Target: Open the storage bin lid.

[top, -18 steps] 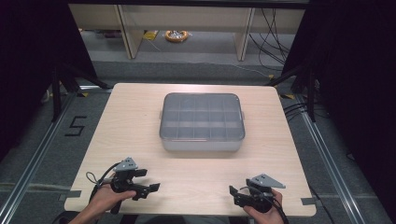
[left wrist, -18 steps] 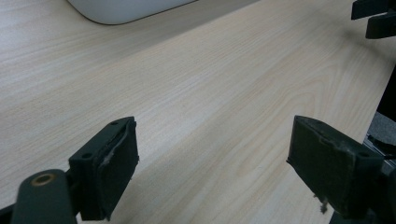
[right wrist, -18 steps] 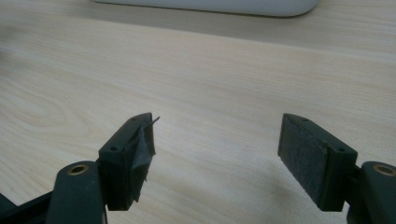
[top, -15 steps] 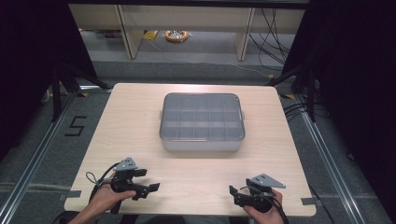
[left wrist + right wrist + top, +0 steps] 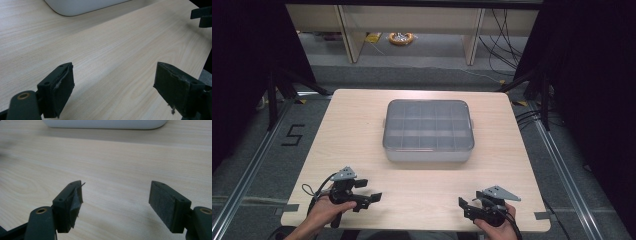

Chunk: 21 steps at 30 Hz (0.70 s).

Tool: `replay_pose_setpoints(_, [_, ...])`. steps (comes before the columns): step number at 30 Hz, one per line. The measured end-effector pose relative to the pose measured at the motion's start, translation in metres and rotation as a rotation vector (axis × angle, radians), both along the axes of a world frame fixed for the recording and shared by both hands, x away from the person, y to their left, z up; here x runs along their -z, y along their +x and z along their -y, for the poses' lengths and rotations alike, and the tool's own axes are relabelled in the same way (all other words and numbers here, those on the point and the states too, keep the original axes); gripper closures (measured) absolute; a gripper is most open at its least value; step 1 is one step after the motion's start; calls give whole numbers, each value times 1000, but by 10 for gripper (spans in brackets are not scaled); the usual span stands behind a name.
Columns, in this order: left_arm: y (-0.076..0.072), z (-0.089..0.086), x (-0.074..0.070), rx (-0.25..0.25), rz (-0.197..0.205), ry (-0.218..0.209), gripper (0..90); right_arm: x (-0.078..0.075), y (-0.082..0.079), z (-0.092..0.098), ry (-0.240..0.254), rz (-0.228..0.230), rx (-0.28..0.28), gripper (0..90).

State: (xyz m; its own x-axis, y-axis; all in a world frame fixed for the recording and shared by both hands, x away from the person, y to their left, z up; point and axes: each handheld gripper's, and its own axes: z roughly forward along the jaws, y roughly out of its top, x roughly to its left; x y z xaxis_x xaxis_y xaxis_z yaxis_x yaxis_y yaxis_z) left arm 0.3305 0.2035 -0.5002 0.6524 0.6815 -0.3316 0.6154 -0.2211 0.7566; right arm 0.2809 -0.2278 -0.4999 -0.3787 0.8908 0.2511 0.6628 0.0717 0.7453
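A clear plastic organizer box [image 5: 428,131] with a closed lid and several compartments sits at the middle of the light wooden table [image 5: 362,125]. My left gripper [image 5: 369,191] rests low near the front left edge, held by a hand, jaws wide apart with nothing between them. My right gripper [image 5: 463,208] sits near the front right edge, also open and empty. In the left gripper view, the left gripper [image 5: 113,72] looks across bare wood toward the box [image 5: 82,5] and the other gripper's jaws [image 5: 201,16]. In the right gripper view, the right gripper [image 5: 116,188] faces the box [image 5: 105,123].
Beyond the table's far edge stand shelf legs, loose cables [image 5: 497,30] and a yellow ring-shaped object [image 5: 401,38] on the floor. A taped "5" [image 5: 293,135] marks the floor at the left. Dark stands flank both sides of the table.
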Motion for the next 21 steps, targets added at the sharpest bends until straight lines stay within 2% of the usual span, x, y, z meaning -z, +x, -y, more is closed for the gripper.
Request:
replay_pose_setpoints(4, [0, 0, -1, -6, -14, -8, 155, -1, 0, 3, 4, -6, 12, 278])
replay_pose_setpoints(6, [1, -1, -1, -9, -8, -10, 155, 1, 2, 3, 6, 5, 23, 279])
replay_pose_setpoints(7, [1, -1, -1, -13, -7, -10, 155, 0, 1, 2, 18, -3, 34, 279])
replay_pose_setpoints(8, [2, -2, -2, -9, -14, -12, 155, -3, -1, 2, 36, -33, 51, 279])
replay_pose_setpoints(9, [2, -2, -1, -12, -14, -22, 155, -1, 0, 2, 56, -17, 50, 279])
replay_pose_setpoints(10, [3, -2, -2, -15, -11, -23, 155, -2, 1, 3, 46, -24, 58, 279])
replay_pose_setpoints(11, [3, -2, -2, -15, -11, -23, 155, -1, 3, 7, 47, 4, 29, 279])
replay_pose_setpoints(15, [5, -4, -4, -24, -19, -37, 154, -4, 4, 15, 48, 19, 71, 280])
replay_pose_setpoints(16, [5, -4, -4, -28, -21, -39, 154, -3, 6, 15, 83, 22, 66, 281])
replay_pose_setpoints(18, [6, -3, -4, -32, -21, -36, 154, -4, 6, 18, 70, 6, 93, 281])
replay_pose_setpoints(19, [6, -3, -4, -32, -21, -36, 154, -3, 7, 19, 100, 17, 86, 281])
replay_pose_setpoints(20, [8, -3, -4, -28, -25, -43, 154, -5, 5, 17, 107, -20, 121, 281])
replay_pose_setpoints(21, [8, -3, -4, -29, -26, -47, 154, -4, 7, 18, 113, -1, 110, 282])
